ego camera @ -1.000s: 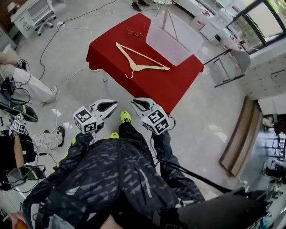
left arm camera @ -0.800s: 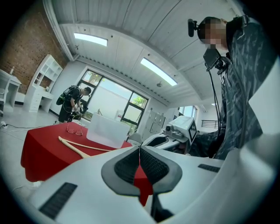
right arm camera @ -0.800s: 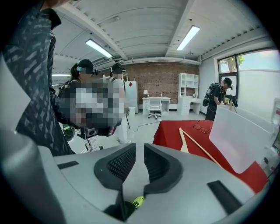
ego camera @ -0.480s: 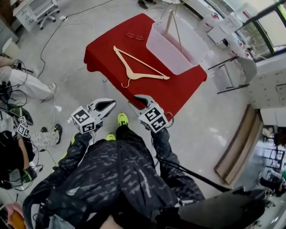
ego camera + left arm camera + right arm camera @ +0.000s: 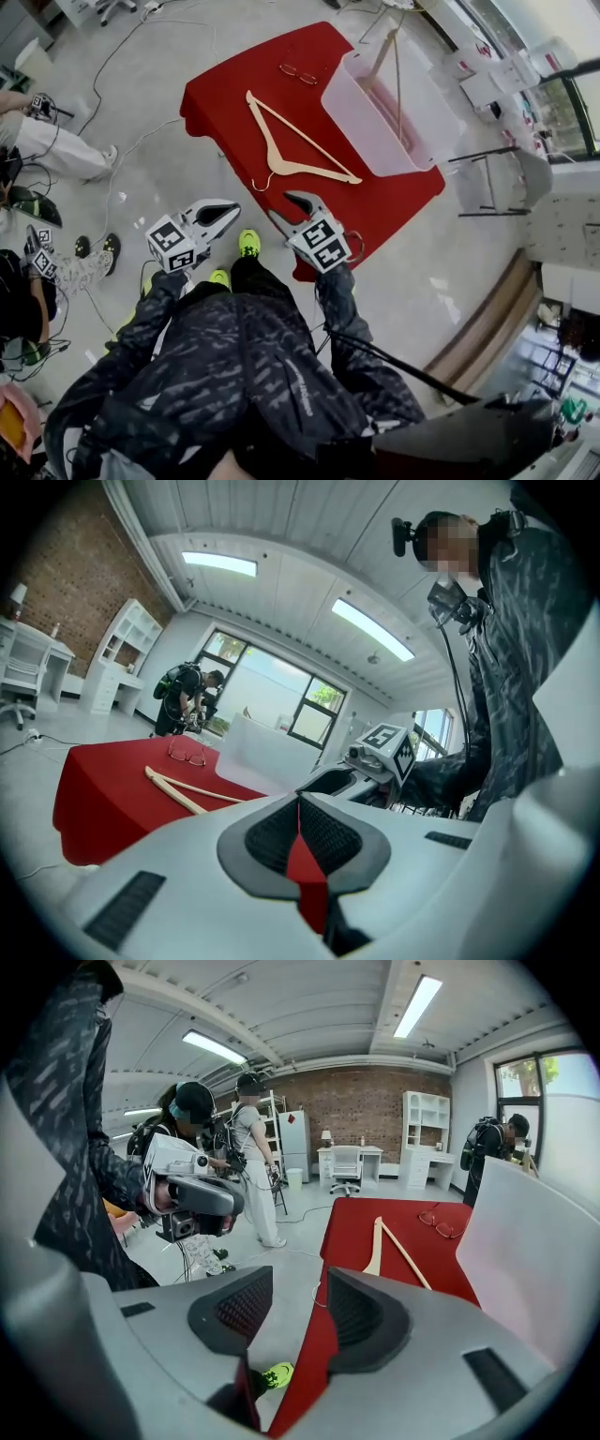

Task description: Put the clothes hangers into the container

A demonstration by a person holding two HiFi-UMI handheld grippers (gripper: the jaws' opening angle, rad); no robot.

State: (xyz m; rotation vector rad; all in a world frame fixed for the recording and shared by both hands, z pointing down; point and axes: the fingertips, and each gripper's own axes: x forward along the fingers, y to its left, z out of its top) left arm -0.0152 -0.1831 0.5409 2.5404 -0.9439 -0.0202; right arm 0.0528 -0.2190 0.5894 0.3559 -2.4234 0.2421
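A seated person's legs (image 5: 47,150) rest on the pale floor left of the red table (image 5: 375,202). The left gripper (image 5: 228,208) is closed and empty. The wooden hanger (image 5: 291,155) lies mid-table, with glasses (image 5: 298,72) at the far edge. The right gripper (image 5: 286,208), short of the near edge, is opening on nothing. The clear container (image 5: 375,131) lines the right edge. Only the gripper views show the brick wall (image 5: 366,1110).

Hanger (image 5: 281,164): flat on table (image 5: 375,202), left of container (image 5: 370,122).
Container: on table's right side.
Glasses (image 5: 298,72): on table, behind hanger.
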